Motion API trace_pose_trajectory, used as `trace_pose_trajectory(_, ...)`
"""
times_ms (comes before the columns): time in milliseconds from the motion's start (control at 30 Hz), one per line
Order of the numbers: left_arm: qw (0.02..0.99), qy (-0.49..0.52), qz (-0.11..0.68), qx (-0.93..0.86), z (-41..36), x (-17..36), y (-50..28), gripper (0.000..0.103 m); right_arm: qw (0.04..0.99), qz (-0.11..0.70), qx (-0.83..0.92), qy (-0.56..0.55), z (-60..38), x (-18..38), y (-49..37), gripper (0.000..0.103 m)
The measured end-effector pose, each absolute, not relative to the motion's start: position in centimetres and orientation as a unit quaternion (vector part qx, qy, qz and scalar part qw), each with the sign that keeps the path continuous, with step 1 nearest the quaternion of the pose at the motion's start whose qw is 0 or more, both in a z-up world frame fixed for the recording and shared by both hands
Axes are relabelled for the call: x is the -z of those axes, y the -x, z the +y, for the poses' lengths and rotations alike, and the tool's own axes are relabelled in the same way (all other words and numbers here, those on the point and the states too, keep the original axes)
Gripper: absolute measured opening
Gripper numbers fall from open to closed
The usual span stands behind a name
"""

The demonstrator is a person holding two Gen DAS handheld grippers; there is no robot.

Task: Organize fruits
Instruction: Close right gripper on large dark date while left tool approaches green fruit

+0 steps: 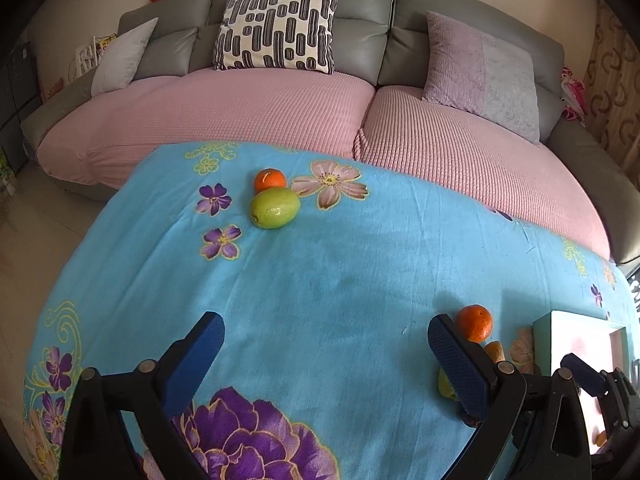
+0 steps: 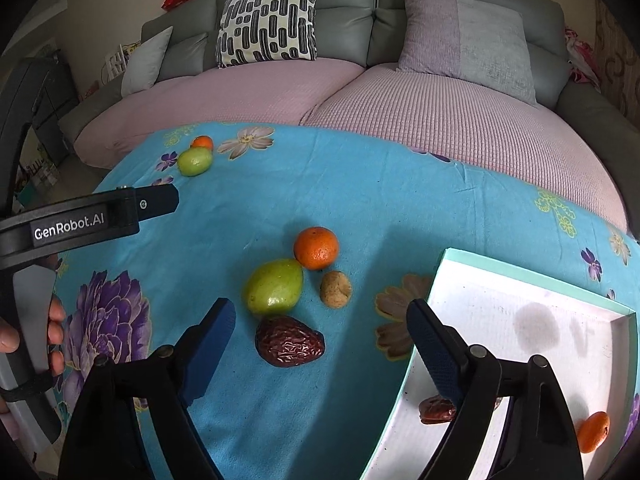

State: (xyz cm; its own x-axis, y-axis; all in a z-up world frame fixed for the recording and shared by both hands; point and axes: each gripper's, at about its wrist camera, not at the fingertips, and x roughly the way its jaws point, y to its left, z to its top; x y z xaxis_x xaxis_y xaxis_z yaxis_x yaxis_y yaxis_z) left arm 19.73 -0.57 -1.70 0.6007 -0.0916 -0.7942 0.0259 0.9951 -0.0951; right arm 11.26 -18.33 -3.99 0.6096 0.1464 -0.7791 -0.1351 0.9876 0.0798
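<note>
A white tray (image 2: pixel 532 280) with a pale green rim sits at the right of the bench, which is covered with a blue flowered cloth (image 2: pixel 360 184), and already holds a date (image 2: pixel 434 411) and an orange (image 2: pixel 594 431), so the sorting looks begun but far from done. Just left of the tray lie four loose fruits close together: an orange (image 2: pixel 316 248), a green fruit (image 2: pixel 274 287), a small brown fruit (image 2: pixel 335 289) and a wrinkled date (image 2: pixel 289 341). Well apart, near the far left edge, a second green fruit (image 1: pixel 275 207) touches another orange (image 1: pixel 270 179). The right gripper (image 2: pixel 320 344) hovers low over the near cluster, fingers spread wide and empty, the date between them. The left gripper (image 1: pixel 326 344), held in a hand (image 2: pixel 52 336), also stands wide and empty, aimed toward the far pair.
</note>
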Motion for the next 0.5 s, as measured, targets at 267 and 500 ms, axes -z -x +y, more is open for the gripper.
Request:
trace_pose_trajectory(267,0.885,0.052,0.46,0.044,-0.3,3.6,-20.3,0.103,0.882,0.462,-0.086,0.009,-17.5,6.5,-11.8,0.082)
trace_pose_trajectory(500,0.867,0.072,0.486,0.082,-1.1,4.8,-20.3,0.103,0.878,0.47,-0.096,0.016,-16.8,7.0,-11.5,0.069)
